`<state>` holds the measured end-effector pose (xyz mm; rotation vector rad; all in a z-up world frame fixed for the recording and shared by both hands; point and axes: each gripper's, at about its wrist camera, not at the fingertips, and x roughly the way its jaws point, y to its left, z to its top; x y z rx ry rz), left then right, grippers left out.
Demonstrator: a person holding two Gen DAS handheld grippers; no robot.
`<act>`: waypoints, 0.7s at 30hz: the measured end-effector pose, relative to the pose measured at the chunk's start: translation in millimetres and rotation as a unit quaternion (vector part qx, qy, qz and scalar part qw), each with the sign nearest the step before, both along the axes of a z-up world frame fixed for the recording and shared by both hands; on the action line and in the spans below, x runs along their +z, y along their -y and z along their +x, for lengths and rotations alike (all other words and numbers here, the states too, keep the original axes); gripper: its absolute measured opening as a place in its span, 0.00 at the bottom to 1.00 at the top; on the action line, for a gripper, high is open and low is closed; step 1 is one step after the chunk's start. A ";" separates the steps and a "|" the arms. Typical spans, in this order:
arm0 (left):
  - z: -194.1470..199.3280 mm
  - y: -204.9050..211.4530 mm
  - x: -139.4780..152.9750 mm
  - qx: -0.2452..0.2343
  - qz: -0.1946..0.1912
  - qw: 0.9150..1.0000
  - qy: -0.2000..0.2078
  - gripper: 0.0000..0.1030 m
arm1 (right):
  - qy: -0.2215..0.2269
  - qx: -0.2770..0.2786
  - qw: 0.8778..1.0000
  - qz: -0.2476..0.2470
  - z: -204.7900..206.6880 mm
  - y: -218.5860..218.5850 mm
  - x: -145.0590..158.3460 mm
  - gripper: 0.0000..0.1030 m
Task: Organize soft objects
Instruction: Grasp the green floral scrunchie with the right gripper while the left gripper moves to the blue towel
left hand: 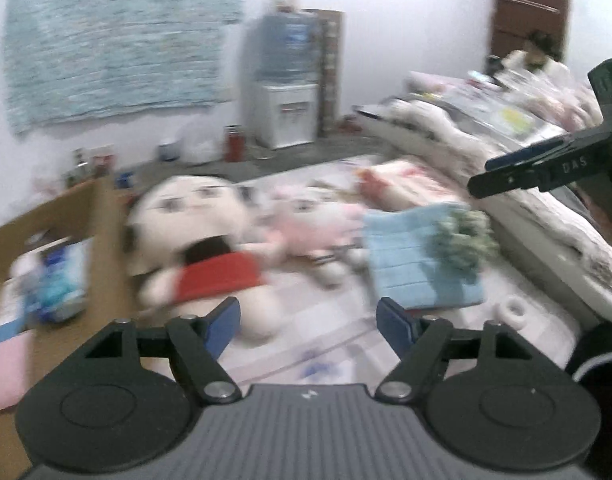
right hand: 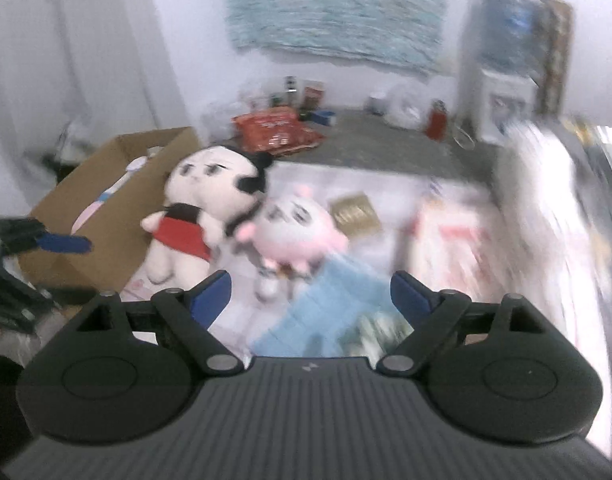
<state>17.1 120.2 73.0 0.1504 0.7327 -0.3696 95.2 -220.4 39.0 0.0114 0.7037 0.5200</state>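
A white doll with black hair and a red dress (left hand: 194, 240) (right hand: 202, 200) lies on the pale mat. A pink plush (left hand: 309, 220) (right hand: 294, 232) rests against its right side. Right of the plush lies a folded blue towel (left hand: 417, 264) (right hand: 325, 312) with a green fluffy thing (left hand: 463, 236) (right hand: 377, 328) on it. My left gripper (left hand: 307, 324) hangs open above the mat in front of the doll, nothing between its fingers. My right gripper (right hand: 309, 292) is open over the towel's near end and holds nothing; in the left wrist view the right gripper (left hand: 481, 178) enters from the right.
An open cardboard box (left hand: 66, 216) (right hand: 106, 184) with packets inside stands left of the doll. A pink-and-white folded cloth (left hand: 401, 184), a gold packet (right hand: 355, 212) and a white tape roll (left hand: 513, 308) lie on the mat. A cluttered bed edge (left hand: 545, 216) runs along the right. A water dispenser (left hand: 286, 92) stands at the wall.
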 end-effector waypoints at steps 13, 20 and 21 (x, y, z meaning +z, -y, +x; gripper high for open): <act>60.6 91.8 -74.6 -0.039 -0.042 0.998 -0.021 0.73 | -0.026 -0.108 0.990 0.088 -9.4 54.7 -90.4 0.80; 85.1 68.4 -99.8 0.016 -0.122 0.991 -0.048 0.73 | -0.033 -0.131 0.985 0.106 11.0 66.6 -113.5 0.44; 86.9 67.0 -102.2 0.015 -0.124 0.991 -0.048 0.73 | -0.030 -0.132 0.985 0.110 10.4 66.8 -113.5 0.41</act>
